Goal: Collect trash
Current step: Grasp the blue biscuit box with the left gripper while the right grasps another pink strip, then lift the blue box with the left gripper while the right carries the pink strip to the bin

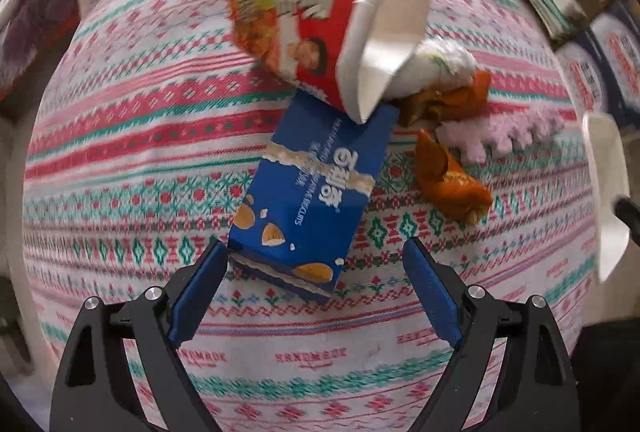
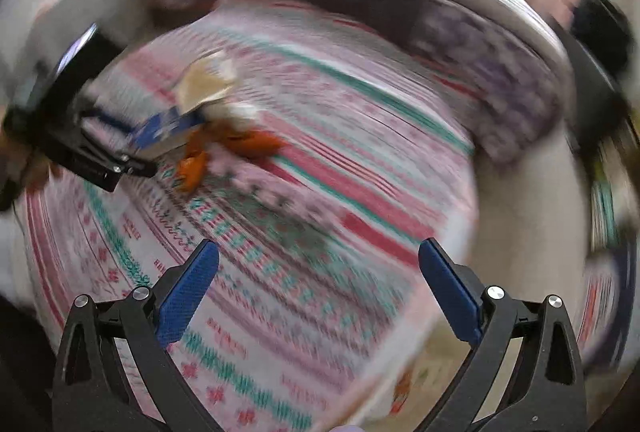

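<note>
While the left gripper (image 1: 314, 252) points steeply down at a cloth (image 1: 120, 160) woven in pink, red and teal bands, its blue ribbed pads stand wide apart and hold nothing; the near end of a flat blue biscuit box (image 1: 308, 192) lies between the tips, its corner just beside the left pad, though whether they touch cannot be told. That box is glossy card printed with almonds and white lettering, torn across its middle. Past its far end a red and white paper cup (image 1: 316, 32) lies on its side with its foil lid (image 1: 392, 32) peeled up in a stiff fold. To the right sit a crumpled white tissue (image 1: 444, 64), curled orange peel (image 1: 452, 176) and a pale pink foam piece (image 1: 500, 136) with a toothed edge. From the right wrist, the view is heavily smeared. The right gripper (image 2: 320, 256) tilts down over the same striped cloth (image 2: 360, 192), well apart from the litter, with its jaws spread and empty. At upper left the other black gripper (image 2: 100, 152) hangs by the blue box (image 2: 168, 128), with the orange peel (image 2: 240, 148) beside it.
</note>
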Available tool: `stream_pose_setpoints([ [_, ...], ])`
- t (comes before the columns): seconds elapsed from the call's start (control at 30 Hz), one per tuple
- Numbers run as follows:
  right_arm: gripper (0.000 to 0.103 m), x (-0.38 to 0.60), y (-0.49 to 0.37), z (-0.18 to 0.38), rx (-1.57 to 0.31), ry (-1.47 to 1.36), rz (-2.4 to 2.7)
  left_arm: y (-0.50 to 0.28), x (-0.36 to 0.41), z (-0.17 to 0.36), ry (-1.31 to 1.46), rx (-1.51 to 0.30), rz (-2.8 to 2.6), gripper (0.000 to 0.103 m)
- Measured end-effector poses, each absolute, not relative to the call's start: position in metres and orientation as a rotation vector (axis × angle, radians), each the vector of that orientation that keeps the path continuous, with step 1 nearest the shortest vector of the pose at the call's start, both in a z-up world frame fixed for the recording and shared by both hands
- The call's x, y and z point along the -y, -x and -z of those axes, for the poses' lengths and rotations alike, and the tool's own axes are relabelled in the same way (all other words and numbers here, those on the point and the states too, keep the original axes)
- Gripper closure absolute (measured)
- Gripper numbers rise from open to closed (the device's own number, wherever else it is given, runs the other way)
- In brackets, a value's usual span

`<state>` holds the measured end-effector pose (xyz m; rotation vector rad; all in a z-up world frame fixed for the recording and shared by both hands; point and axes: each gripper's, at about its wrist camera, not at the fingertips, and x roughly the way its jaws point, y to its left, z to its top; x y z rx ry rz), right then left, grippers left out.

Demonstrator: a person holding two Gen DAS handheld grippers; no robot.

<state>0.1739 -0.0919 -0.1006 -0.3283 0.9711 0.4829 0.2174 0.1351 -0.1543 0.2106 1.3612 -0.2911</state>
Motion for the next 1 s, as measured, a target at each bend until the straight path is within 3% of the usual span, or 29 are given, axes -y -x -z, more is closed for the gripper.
stream_pose_setpoints([
  [0.17, 0.008, 0.052, -0.206, 0.124, -0.991, 0.472, -0.588, -0.220, -0.142, 0.163, -0.224, -1.350, 0.318, 0.016],
  [0.3, 0.023, 0.041, -0.220, 0.149, -1.063, 0.550, -0.601, -0.223, -0.147, 0.162, -0.217, -1.324, 0.333, 0.016],
  [0.37, 0.026, 0.047, -0.223, 0.149, -1.074, 0.469, -0.613, -0.230, -0.143, 0.160, -0.216, -1.312, 0.333, 0.016],
  [0.43, 0.035, 0.049, -0.220, 0.148, -1.073, 0.431, -0.620, -0.228, -0.144, 0.160, -0.232, -1.293, 0.333, 0.016],
  [0.5, 0.054, 0.050, -0.211, 0.146, -1.051, 0.415, -0.610, -0.229, -0.140, 0.160, -0.241, -1.279, 0.323, 0.020],
  [0.57, 0.071, 0.052, -0.201, 0.144, -1.046, 0.381, -0.561, -0.230, -0.136, 0.153, -0.227, -1.265, 0.313, 0.044],
  [1.0, 0.074, 0.069, -0.131, 0.108, -1.046, 0.087, -0.360, -0.184, -0.184, 0.127, -0.052, -1.301, 0.078, 0.045],
])
